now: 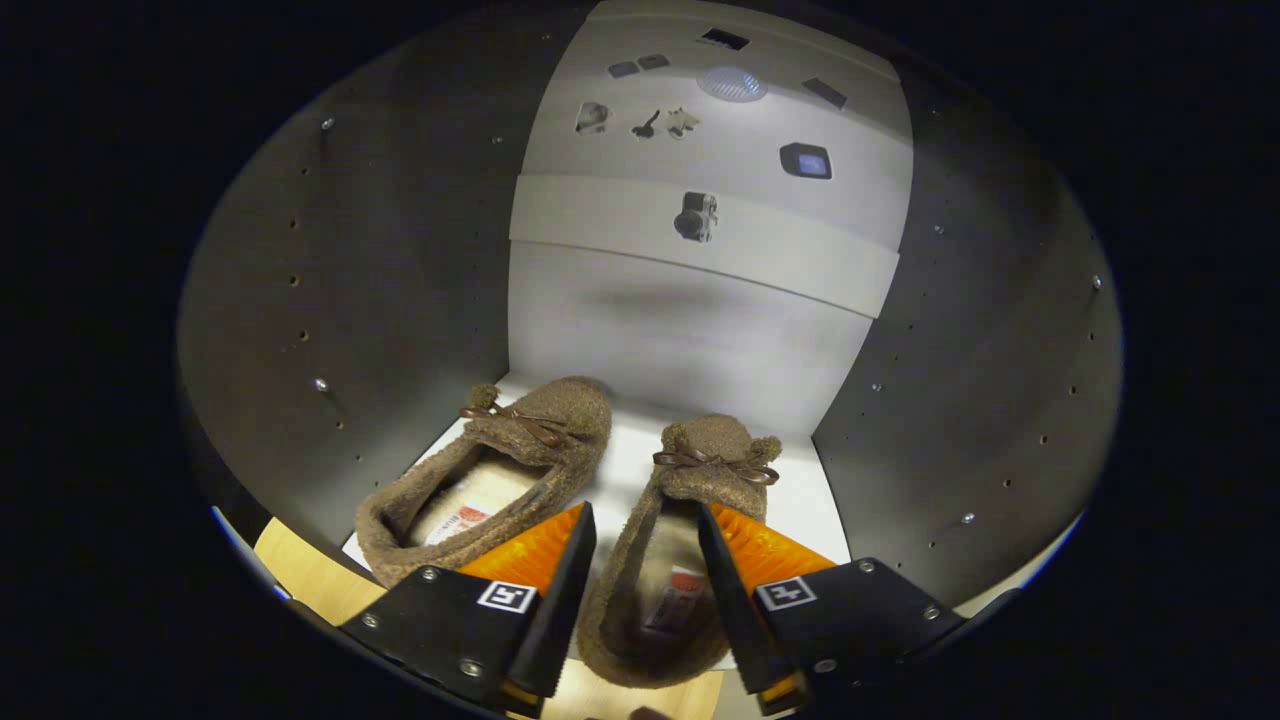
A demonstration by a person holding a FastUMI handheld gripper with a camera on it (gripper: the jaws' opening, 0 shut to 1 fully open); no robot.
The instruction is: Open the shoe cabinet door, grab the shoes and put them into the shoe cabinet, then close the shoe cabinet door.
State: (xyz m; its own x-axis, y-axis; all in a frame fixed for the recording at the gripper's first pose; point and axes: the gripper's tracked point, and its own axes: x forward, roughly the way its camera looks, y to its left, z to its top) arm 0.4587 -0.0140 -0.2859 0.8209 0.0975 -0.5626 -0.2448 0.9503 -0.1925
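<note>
Two brown fuzzy shoes with small bows lie side by side, toes pointing inward, on the white shelf (632, 462) inside the shoe cabinet. The left shoe (500, 465) rests free beside the cabinet's left wall (380, 300). The right shoe (705, 455) sits between my fingers, its heel reaching past the shelf's front edge. My gripper (645, 512) is closed in on its two sides, one finger pressing each side wall of the shoe.
The dark right wall (980, 380) and a pale back panel (680, 340) close in the compartment. Higher on the back panel (720, 140) are small decorative figures. Wooden flooring (300, 570) shows below the shelf's front left corner.
</note>
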